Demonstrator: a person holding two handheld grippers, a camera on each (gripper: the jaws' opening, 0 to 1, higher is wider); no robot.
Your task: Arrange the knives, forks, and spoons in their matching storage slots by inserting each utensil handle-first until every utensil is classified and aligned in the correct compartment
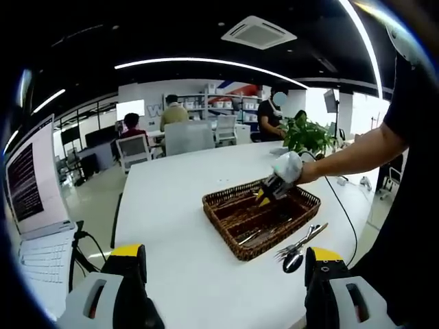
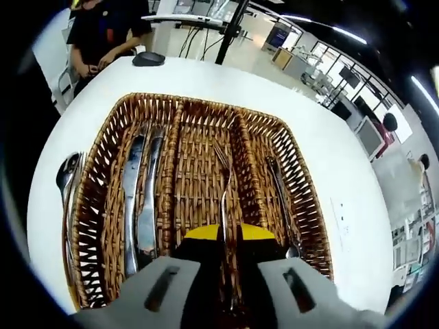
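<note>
- My right gripper point(image 2: 225, 257) hangs over the near end of the wicker tray point(image 2: 103, 171), its yellow-tipped jaws drawn in close on the handle of a fork point(image 2: 223, 185), which runs up between them.
- That fork lies in the middle compartment, tines pointing to the far end, handle toward me.
- The left compartment holds two knives point(image 2: 139, 199) side by side, lengthwise, handles toward the near end.
- The right compartment holds one slim utensil point(image 2: 281, 199) with its bowl at the near end (a spoon, I think, though the far end is too thin to be sure).
- Outside the tray, on the white table point(image 2: 329, 130) just beside its left wall, lie spare spoons point(image 2: 66, 179).
- My left gripper point(image 1: 225, 264) sits well back from the tray point(image 1: 236, 243), jaws spread wide with nothing between them.
- In the left gripper view the right gripper point(image 1: 271, 188) reaches over the tray's far side, held by a gloved hand point(image 1: 288, 166).
- A loose cluster of cutlery point(image 1: 298, 247) rests on the table at the tray's near right corner.
- A laptop point(image 1: 34, 199) stands at the table's left edge.
</note>
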